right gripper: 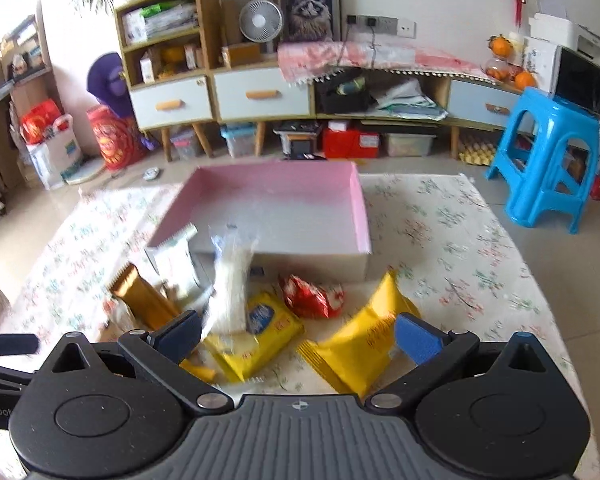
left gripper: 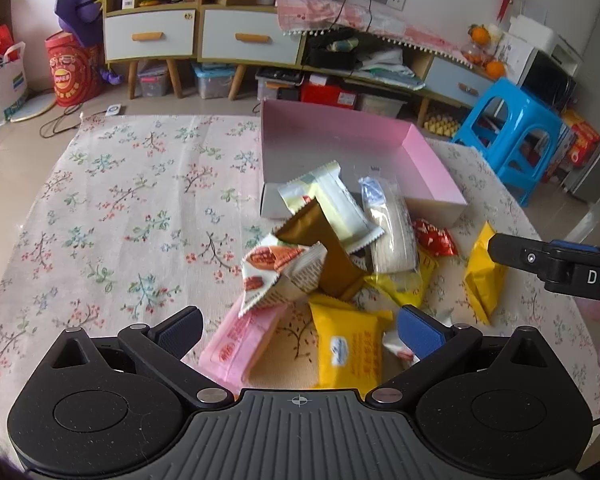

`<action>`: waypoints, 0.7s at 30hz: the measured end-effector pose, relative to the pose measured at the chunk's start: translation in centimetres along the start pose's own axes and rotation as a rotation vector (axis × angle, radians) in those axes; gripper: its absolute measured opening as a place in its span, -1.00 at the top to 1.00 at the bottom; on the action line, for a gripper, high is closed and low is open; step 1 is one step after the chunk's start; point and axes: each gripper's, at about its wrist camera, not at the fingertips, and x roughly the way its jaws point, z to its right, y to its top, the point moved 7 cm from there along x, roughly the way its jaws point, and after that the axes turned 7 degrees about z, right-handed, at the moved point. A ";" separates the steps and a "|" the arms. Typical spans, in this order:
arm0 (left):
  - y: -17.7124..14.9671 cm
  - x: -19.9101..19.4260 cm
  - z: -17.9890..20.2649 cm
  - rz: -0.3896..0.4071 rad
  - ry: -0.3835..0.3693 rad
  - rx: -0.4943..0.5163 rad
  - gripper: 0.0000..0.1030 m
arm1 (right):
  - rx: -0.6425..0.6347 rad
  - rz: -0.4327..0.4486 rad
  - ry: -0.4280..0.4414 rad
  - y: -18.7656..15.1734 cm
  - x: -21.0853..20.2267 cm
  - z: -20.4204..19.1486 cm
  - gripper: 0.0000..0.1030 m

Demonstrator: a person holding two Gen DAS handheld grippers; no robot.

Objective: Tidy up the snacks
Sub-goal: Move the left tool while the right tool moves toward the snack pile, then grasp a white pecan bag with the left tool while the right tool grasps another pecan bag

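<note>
A pile of wrapped snacks lies on the floral cloth in front of an open pink box [left gripper: 432,160], which also shows in the right wrist view [right gripper: 358,208]. My left gripper [left gripper: 300,330] is open above a pink packet [left gripper: 240,346] and a yellow packet [left gripper: 350,346]. A gold-brown bar [left gripper: 324,248], a cream packet [left gripper: 336,204] and a clear wafer pack [left gripper: 392,228] lean in the pile. My right gripper [right gripper: 298,334] is open over a yellow packet [right gripper: 360,344], with another yellow packet [right gripper: 260,330] and a red packet [right gripper: 312,296] ahead. Its finger [left gripper: 516,254] shows at the left view's right side.
The floral cloth [left gripper: 140,200] covers the table. Beyond its far edge stand a blue plastic stool [left gripper: 512,132], also seen in the right wrist view [right gripper: 548,156], a low cabinet with drawers [left gripper: 152,32] and floor clutter.
</note>
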 end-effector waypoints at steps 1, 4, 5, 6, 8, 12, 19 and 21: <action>0.1 0.2 -0.2 0.017 -0.005 0.013 -1.00 | 0.020 0.010 0.026 0.1 0.1 0.1 -0.84; 0.1 1.2 -1.0 0.039 -0.007 0.054 -1.00 | 0.078 -0.026 0.130 -0.1 1.1 -0.2 -0.83; 0.0 1.5 -1.3 0.041 -0.021 0.059 -1.00 | 0.095 -0.027 0.170 -0.1 1.2 -0.3 -0.83; -0.1 1.8 -1.7 0.042 -0.041 0.063 -1.00 | 0.102 -0.035 0.199 -0.4 1.3 -0.6 -0.82; -0.3 2.3 -2.3 0.051 -0.077 0.062 -1.00 | 0.109 -0.049 0.241 -1.1 1.4 -0.9 -0.82; -0.2 3.0 -3.2 0.110 -0.143 0.068 -0.97 | 0.087 -0.081 0.304 -2.6 1.5 -1.7 -0.78; -0.2 4.9 -2.6 0.142 -0.221 0.085 -0.97 | -0.011 -0.137 0.334 -5.4 1.4 -2.0 -0.76; -0.3 5.5 -2.4 0.145 -0.212 0.099 -0.97 | -0.026 -0.143 0.339 -5.8 1.3 -2.0 -0.75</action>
